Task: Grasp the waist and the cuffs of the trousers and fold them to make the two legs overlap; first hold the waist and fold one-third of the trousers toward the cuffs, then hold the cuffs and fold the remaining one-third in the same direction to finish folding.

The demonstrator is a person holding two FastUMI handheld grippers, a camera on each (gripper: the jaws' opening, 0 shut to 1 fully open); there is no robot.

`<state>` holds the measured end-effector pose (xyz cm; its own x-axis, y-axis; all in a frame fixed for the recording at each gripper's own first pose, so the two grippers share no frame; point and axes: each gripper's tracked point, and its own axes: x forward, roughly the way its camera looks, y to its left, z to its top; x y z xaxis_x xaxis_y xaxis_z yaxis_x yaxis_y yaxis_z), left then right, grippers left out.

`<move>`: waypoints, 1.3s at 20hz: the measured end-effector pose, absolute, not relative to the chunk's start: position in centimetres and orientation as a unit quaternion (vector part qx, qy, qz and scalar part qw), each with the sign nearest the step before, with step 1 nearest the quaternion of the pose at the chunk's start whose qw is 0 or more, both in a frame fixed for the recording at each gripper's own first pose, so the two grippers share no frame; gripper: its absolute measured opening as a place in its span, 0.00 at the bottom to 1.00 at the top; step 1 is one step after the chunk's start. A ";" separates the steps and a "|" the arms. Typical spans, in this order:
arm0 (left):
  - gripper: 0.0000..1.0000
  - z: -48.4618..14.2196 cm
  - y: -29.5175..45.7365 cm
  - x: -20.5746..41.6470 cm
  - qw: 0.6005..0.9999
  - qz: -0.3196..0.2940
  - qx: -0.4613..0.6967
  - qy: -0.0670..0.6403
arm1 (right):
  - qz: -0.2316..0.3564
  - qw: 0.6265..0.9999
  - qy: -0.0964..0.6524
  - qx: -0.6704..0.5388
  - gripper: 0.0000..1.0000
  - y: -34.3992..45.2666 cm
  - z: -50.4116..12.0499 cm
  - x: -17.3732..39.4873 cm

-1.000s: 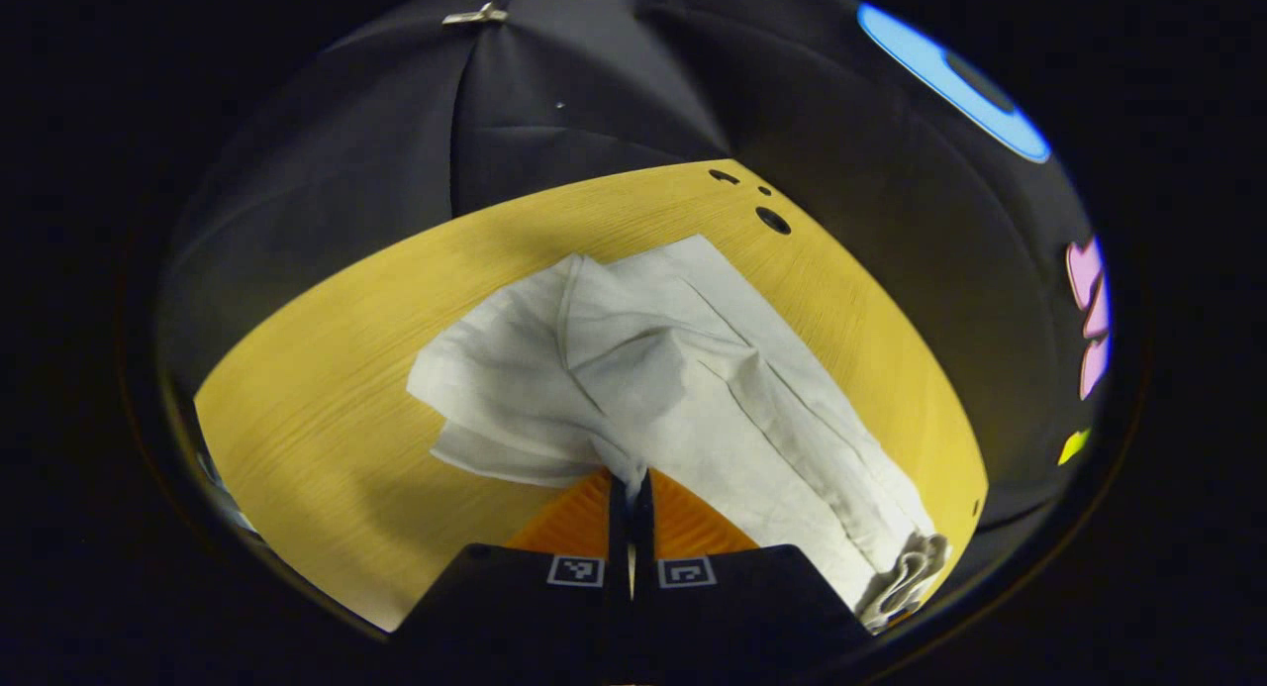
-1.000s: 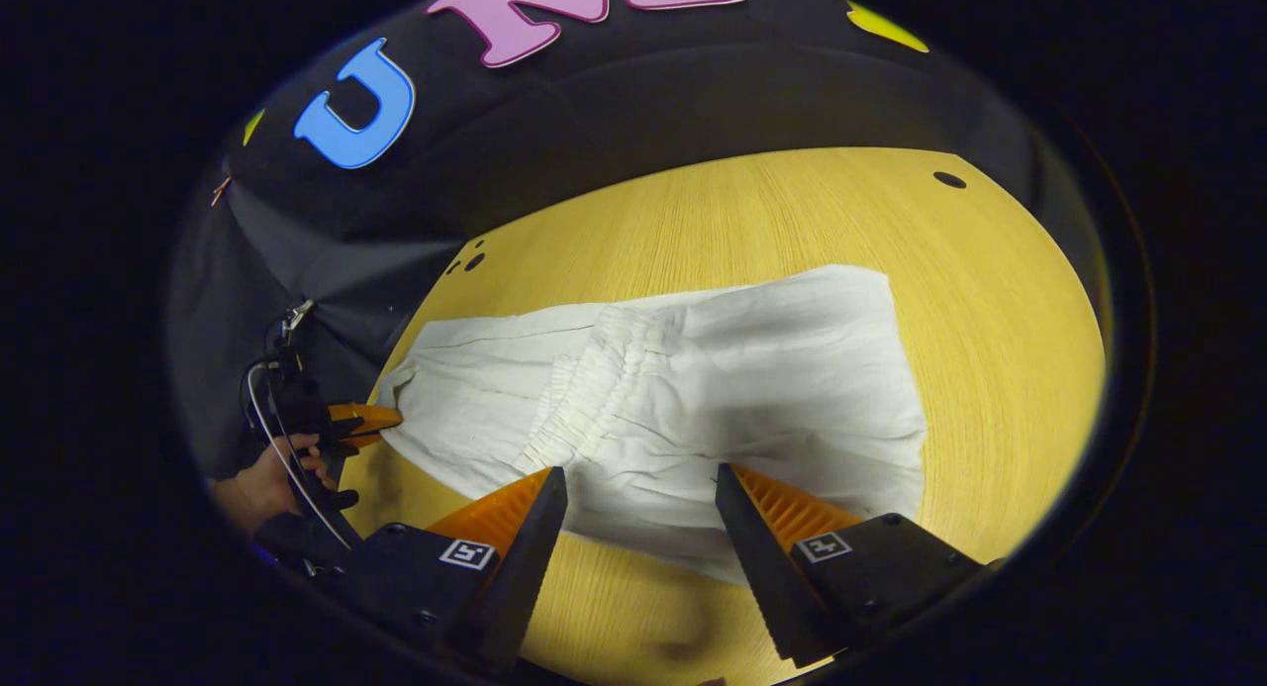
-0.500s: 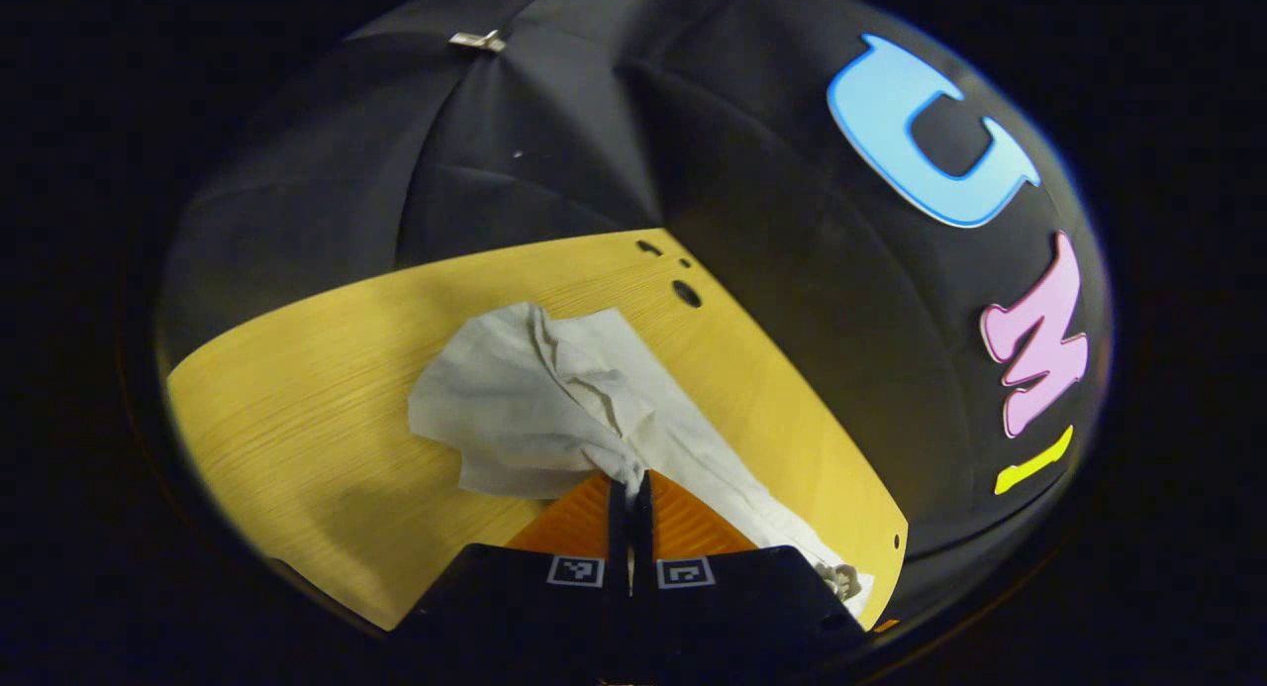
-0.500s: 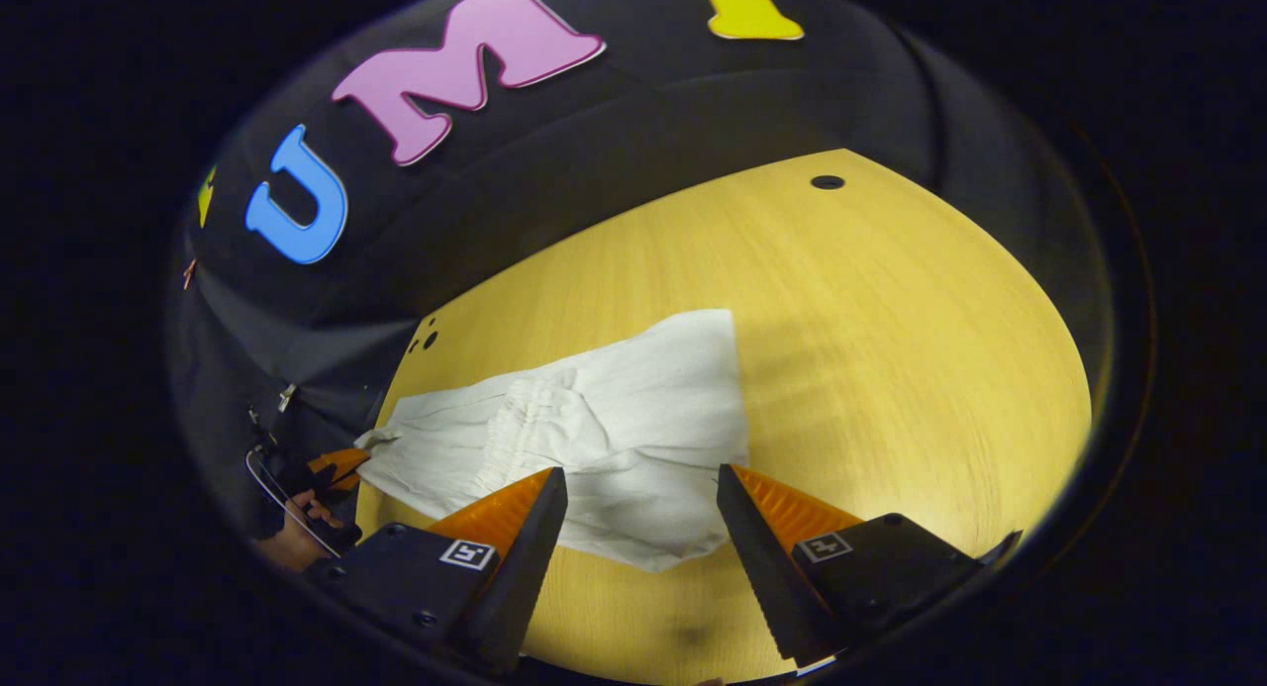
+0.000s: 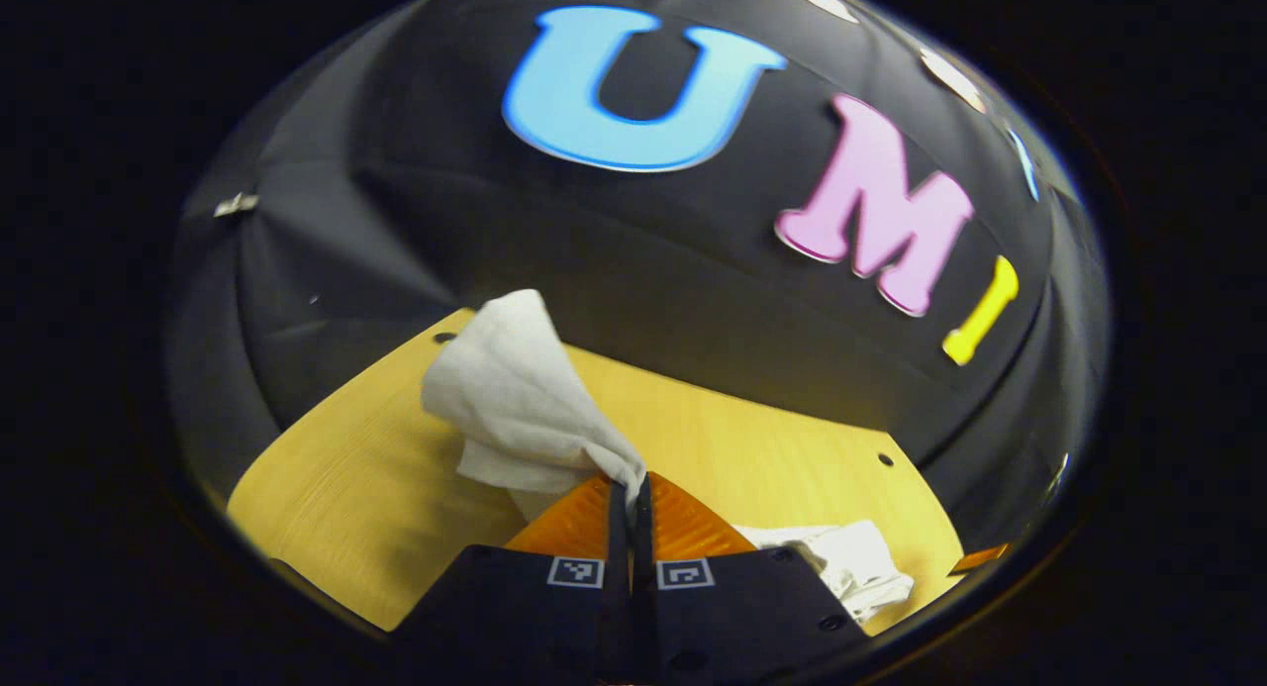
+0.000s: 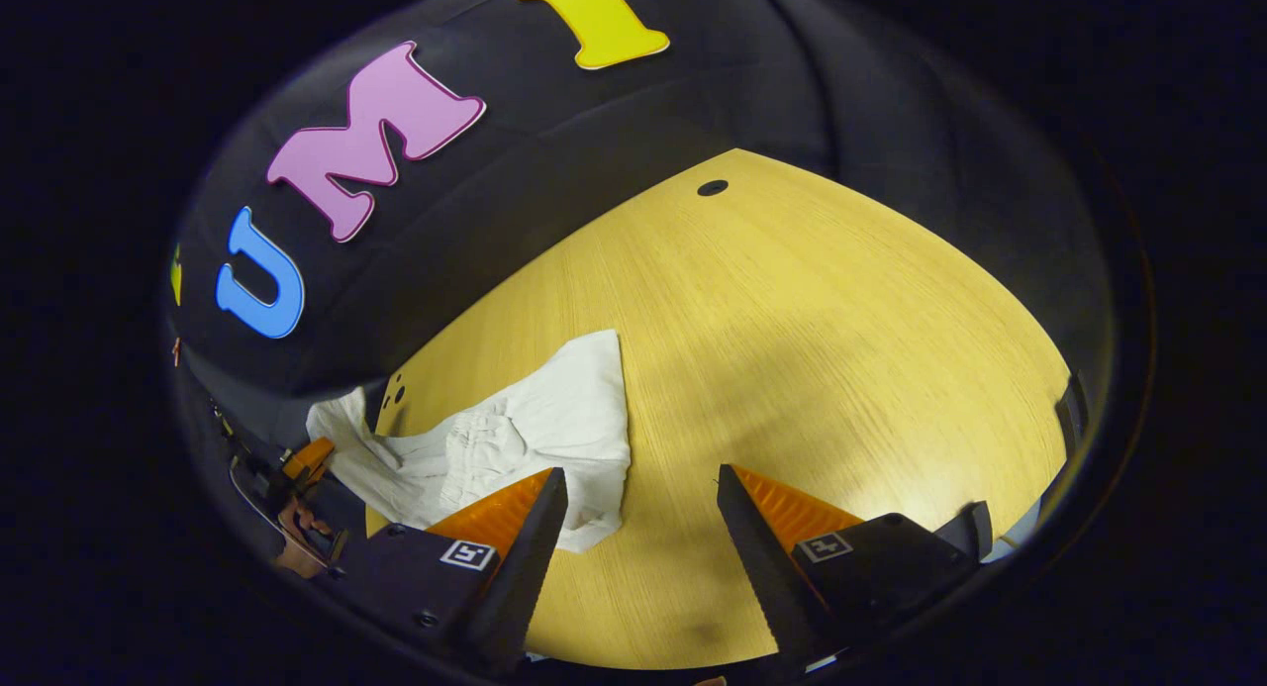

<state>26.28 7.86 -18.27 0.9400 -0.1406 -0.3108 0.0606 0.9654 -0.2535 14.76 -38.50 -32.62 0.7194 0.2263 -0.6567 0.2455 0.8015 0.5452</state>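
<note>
White trousers [image 6: 515, 434] lie partly folded on the wooden table [image 6: 812, 349]. In the left gripper view my left gripper [image 5: 630, 488] is shut on the cuff end of the trousers [image 5: 520, 399], which hangs lifted above the table; the rest of the cloth, bunched, shows at lower right. In the right gripper view my right gripper [image 6: 641, 488] stands open over bare table, just right of the folded trousers, nothing between its fingers. The left gripper [image 6: 307, 460] and the hand holding it show at far left, raising the cloth's end.
The table has small round holes near its far corners [image 6: 712, 187]. The booth's black cloth wall [image 5: 594, 241] stands close behind the table. A metal clip [image 5: 236, 205] is pinned on the wall at the left.
My left gripper has lifted the cuff end up off the table and swung toward the wall. My right gripper has drawn back to the right, away from the trousers, staying open.
</note>
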 end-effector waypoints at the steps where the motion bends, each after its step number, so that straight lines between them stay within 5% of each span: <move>1: 0.05 -18.6 6.2 26.2 0.977 -0.068 -0.106 0.171 | -0.009 0.873 0.372 0.317 0.94 -39.1 -32.6 14.7; 13: 0.05 -23.3 -11.8 22.0 0.942 -0.252 0.090 0.203 | -0.034 0.870 0.358 0.337 0.94 -42.9 -32.0 12.5; 26: 0.05 -33.0 -15.8 17.5 0.873 -0.322 0.255 0.263 | -0.030 0.868 0.361 0.339 0.94 -42.5 -32.3 10.8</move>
